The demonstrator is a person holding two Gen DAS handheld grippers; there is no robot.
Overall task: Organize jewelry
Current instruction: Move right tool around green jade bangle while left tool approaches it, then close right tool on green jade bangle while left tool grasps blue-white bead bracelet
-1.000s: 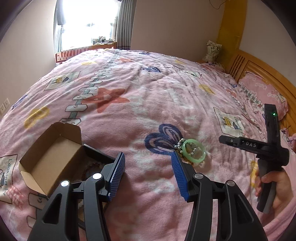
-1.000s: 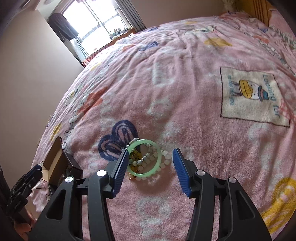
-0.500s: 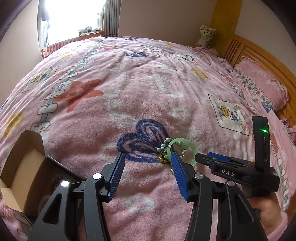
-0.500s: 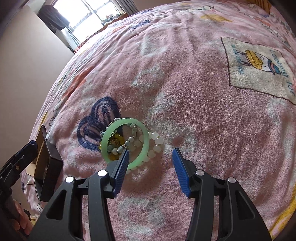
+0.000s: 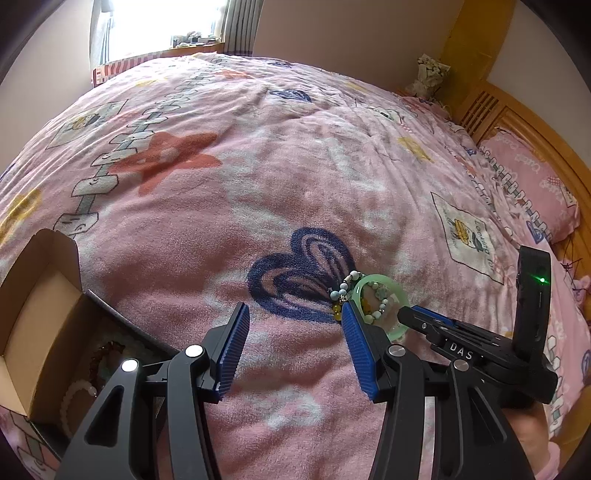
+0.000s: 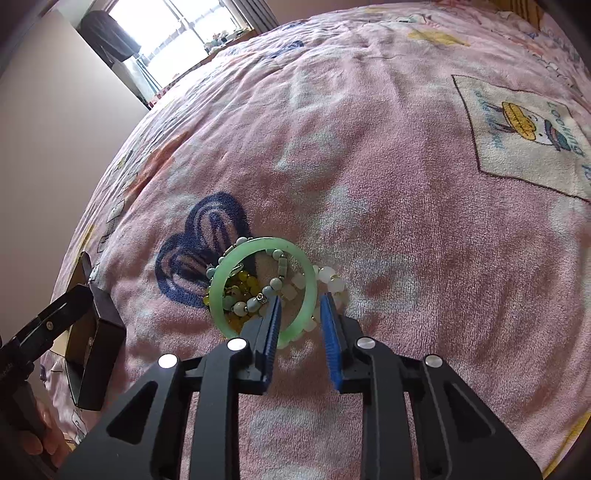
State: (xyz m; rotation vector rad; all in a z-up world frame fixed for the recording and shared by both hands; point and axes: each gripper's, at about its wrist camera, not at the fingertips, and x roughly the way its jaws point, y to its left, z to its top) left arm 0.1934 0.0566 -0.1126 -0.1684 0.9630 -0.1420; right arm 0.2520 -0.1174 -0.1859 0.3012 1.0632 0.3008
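Observation:
A green jade bangle (image 6: pixel 258 246) lies on the pink blanket over a heap of beaded bracelets (image 6: pixel 255 295), next to a blue heart print. My right gripper (image 6: pixel 298 308) has its jaws narrowed around the bangle's near rim, one finger inside the ring and one outside; I cannot tell if the pads touch it. The bangle also shows in the left wrist view (image 5: pixel 380 280), with the right gripper (image 5: pixel 417 317) at it. My left gripper (image 5: pixel 293 325) is open and empty above the blanket, left of the bangle. An open cardboard box (image 5: pixel 33 295) holding bracelets sits at the left.
The pink patterned blanket (image 5: pixel 258 184) covers the whole bed. A wooden headboard (image 5: pixel 517 122) and a pink pillow (image 5: pixel 535 177) are at the right. A window (image 5: pixel 159 22) is at the far end. The box shows dark at the left in the right wrist view (image 6: pixel 92 332).
My right gripper moved forward onto the bangle and its jaws narrowed around the near rim. My left gripper drifted a little; the box sits further left in its view.

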